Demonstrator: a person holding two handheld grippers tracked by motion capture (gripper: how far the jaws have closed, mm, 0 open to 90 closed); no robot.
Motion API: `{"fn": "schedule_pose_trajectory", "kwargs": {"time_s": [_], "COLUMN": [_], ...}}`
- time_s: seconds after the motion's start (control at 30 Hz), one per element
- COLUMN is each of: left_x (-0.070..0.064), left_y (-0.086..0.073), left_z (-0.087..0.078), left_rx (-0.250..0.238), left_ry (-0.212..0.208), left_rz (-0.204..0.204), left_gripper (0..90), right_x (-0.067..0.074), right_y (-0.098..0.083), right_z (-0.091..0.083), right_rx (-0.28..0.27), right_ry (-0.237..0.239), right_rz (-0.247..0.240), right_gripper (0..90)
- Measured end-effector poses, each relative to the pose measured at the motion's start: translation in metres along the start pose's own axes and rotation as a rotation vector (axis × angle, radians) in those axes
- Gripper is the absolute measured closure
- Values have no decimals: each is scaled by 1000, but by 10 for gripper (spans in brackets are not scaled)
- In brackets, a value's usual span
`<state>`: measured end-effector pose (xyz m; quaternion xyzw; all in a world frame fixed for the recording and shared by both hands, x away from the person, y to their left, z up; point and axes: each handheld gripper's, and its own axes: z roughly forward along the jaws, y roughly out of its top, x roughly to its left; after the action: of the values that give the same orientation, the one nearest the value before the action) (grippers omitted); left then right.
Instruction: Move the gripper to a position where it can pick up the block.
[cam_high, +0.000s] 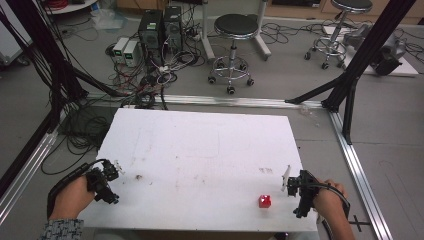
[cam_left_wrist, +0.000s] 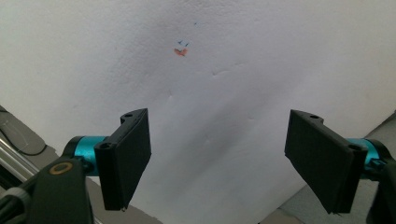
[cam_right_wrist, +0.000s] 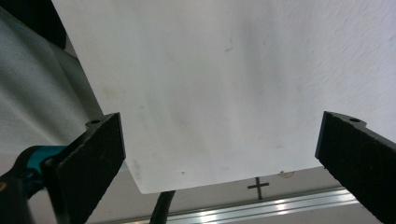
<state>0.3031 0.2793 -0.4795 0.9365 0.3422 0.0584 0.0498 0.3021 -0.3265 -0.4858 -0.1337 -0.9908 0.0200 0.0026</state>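
The left gripper (cam_high: 111, 175) sits at the board's (cam_high: 200, 150) 8 o'clock edge, jaws wide apart, holding nothing. The right gripper (cam_high: 290, 182) sits at 4 o'clock, jaws likewise spread and empty. A red cube (cam_high: 264, 201) rests on the board just beside the right gripper, untouched.
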Motion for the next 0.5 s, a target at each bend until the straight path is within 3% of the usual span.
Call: {"fn": "schedule_pose_trajectory", "kwargs": {"time_s": [0.5], "left_x": [0], "left_y": [0], "left_z": [1], "left_rx": [-5], "left_ry": [-2], "left_rz": [-4], "left_gripper": [230], "right_x": [4], "right_y": [29], "right_z": [-7], "right_rx": [-22], "right_ry": [-16], "right_rz": [-136], "right_gripper": [7]}}
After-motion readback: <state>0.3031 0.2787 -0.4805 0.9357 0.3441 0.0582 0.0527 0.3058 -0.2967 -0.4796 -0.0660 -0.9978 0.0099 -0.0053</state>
